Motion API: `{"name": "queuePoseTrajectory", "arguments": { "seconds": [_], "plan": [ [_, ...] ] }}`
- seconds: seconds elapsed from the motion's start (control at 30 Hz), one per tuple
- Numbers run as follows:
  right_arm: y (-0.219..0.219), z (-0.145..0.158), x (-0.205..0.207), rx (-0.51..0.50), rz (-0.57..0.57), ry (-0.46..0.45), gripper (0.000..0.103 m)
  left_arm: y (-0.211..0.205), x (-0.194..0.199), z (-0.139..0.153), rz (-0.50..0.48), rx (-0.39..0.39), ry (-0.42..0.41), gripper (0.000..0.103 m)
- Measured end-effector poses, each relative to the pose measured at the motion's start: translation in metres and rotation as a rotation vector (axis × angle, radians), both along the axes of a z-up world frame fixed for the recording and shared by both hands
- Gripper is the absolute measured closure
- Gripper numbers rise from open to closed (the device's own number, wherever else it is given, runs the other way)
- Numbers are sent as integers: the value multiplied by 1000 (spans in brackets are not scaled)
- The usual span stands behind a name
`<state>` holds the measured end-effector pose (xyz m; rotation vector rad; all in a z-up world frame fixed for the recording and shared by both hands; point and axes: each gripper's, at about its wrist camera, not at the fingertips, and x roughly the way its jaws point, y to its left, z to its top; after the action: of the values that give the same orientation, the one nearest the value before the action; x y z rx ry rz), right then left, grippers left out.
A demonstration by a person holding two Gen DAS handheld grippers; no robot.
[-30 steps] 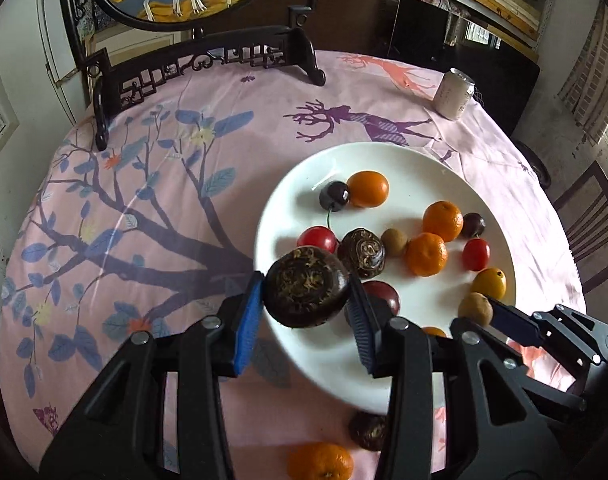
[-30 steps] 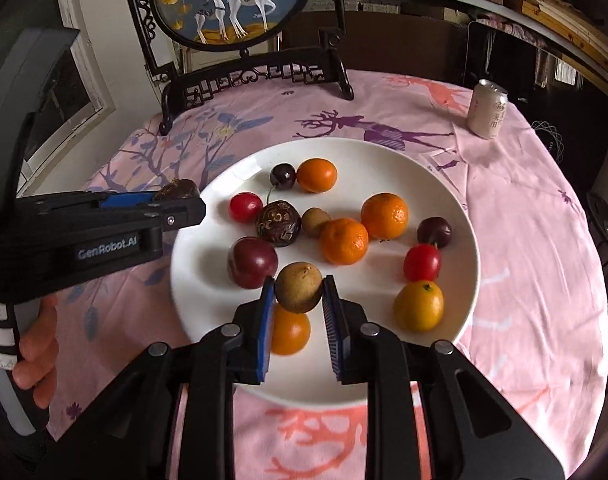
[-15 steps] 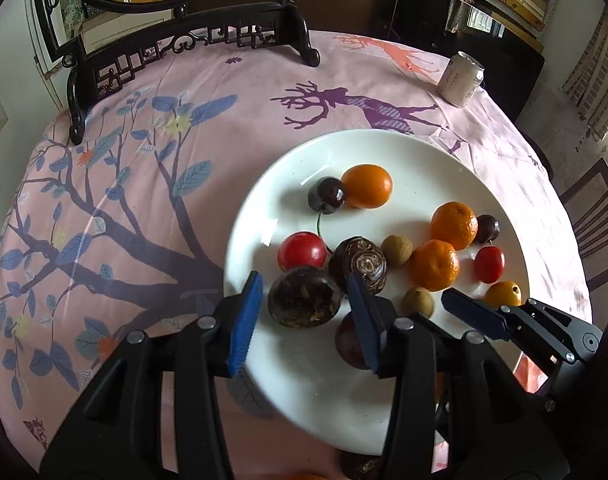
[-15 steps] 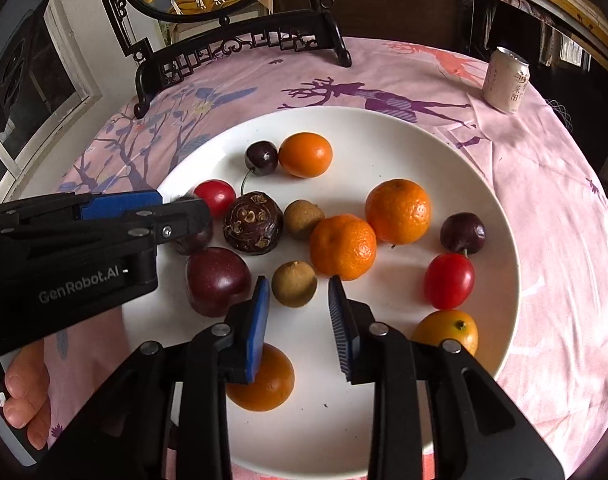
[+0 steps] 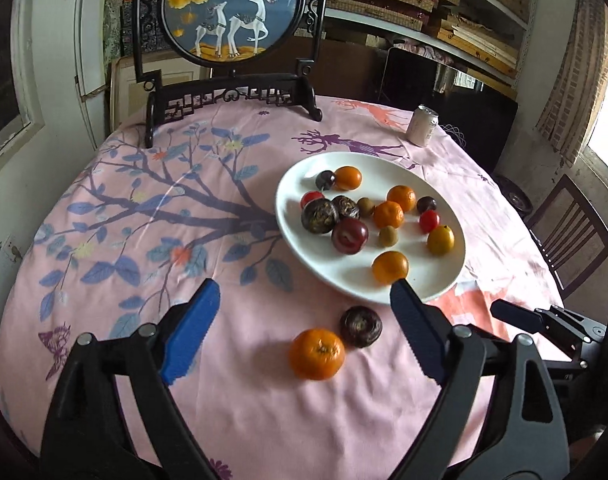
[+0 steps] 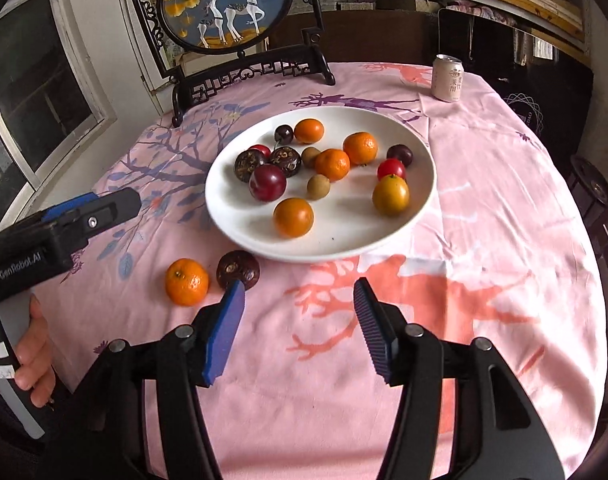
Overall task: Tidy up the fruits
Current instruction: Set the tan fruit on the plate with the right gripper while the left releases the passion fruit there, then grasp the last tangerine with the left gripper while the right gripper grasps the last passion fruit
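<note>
Both my tools are empty: the left tool (image 5: 300,332) has its jaws spread wide, the right tool (image 6: 300,324) partly apart, both having just been opening. Two fruits lie on the table off the plate (image 5: 444,284): a mandarin (image 5: 317,354) touching a dark wrinkled fruit (image 5: 361,326) (a passion fruit, I think). The mandarin looks light, soft-skinned, apt to roll; I'd pinch it gently across its middle.

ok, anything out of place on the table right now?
Two fruits sit off the plate: a mandarin and a dark patterned fruit, side by side on the tablecloth near its front rim. Nothing spilled or damaged.
</note>
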<state>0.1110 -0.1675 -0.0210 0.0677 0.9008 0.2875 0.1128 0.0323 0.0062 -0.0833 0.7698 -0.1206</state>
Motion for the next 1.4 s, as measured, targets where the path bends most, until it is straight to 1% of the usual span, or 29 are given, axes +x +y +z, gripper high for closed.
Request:
{"name": "queuePoseTrajectory", "arguments": {
  "seconds": [0.03,0.23,0.37,0.47,0.63,0.87,0.93,1.0,1.03,1.17,1.27,1.4],
  "plan": [
    [2,0,-3,-4,4,2,46,2,-5,-3,-6,-2,8,10],
    [16,0,-12,-12,38,6,46,16,-20,-14,26,3,33,9],
    [30,-10,-11,-22,74,34,46,30,-23,-20,50,5,46,8],
    [44,-24,-1,-23,106,37,46,41,-28,-27,74,20,58,8],
    [66,-47,20,-81,117,58,46,62,-36,-37,108,-7,87,8],
    [83,-64,43,-141,118,79,46,75,-41,-42,117,-23,93,8],
    [88,-65,47,-163,116,58,46,74,-41,-43,111,-27,97,8],
    [92,-65,49,-157,135,51,64,73,-41,-43,106,-31,102,8],
    [93,-64,49,-160,135,48,64,72,-41,-43,106,-29,103,8],
    [83,-59,38,-130,128,76,64,63,-39,-44,85,-29,110,8],
    [63,-49,18,-116,101,68,64,46,-34,-46,43,-22,123,8],
    [26,-41,-3,-86,33,64,64,12,-20,-55,-17,33,146,8]
  ]
}}
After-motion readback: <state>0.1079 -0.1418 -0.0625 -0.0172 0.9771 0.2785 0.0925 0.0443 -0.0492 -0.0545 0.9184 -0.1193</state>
